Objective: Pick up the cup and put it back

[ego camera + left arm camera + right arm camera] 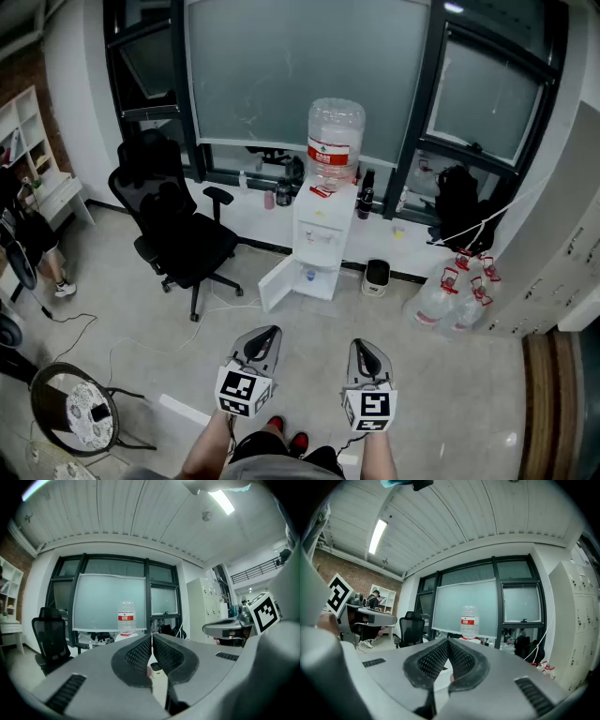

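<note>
Grey left hand-held gripper [271,330], right hand-held gripper [358,343] — red shoes [298,440]

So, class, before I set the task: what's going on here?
A person stands holding the left gripper and the right gripper out in front. Both are shut and empty. They point toward a water dispenser across the room. No cup has been picked up yet.

Head view: high up, facing forward and steeply down. The left gripper [270,330] and right gripper [360,345] sit near its bottom edge, water dispenser [322,234] well ahead. Left gripper view: low, along its own jaws, tilted up toward the ceiling [140,517], facing the water dispenser. Right gripper view: same setup, just beside. All three share the water dispenser, office chair [178,230] and window [300,66].
</note>
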A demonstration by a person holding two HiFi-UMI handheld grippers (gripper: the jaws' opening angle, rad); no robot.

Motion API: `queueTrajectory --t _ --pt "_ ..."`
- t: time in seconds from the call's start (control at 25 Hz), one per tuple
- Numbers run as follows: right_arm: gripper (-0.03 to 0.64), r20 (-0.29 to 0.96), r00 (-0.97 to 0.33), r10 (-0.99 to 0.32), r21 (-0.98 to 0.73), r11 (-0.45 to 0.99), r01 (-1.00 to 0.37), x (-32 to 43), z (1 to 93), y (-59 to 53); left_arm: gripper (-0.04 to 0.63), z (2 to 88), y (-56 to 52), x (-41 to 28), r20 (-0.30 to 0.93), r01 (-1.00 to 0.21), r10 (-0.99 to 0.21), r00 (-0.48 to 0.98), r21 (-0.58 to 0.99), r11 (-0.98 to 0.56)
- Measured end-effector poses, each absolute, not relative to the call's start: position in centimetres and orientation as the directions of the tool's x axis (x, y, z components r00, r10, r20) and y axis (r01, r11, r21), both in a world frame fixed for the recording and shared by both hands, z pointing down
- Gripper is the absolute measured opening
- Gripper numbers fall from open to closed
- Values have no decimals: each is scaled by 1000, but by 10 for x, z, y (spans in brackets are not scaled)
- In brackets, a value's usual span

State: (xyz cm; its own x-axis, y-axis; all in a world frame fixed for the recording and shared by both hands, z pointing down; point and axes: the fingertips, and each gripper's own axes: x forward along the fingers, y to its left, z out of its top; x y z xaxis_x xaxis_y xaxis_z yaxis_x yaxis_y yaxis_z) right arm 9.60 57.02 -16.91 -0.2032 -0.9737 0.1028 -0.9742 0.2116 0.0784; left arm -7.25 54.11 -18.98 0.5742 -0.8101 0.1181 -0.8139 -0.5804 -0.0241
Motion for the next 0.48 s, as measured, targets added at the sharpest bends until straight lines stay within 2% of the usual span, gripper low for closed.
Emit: queueTrajectory --t 0.48 --pt "18 74 -180 -981 73 185 -980 125 -177 560 29 -191 523 -47 102 -809 -806 583 -11 -587"
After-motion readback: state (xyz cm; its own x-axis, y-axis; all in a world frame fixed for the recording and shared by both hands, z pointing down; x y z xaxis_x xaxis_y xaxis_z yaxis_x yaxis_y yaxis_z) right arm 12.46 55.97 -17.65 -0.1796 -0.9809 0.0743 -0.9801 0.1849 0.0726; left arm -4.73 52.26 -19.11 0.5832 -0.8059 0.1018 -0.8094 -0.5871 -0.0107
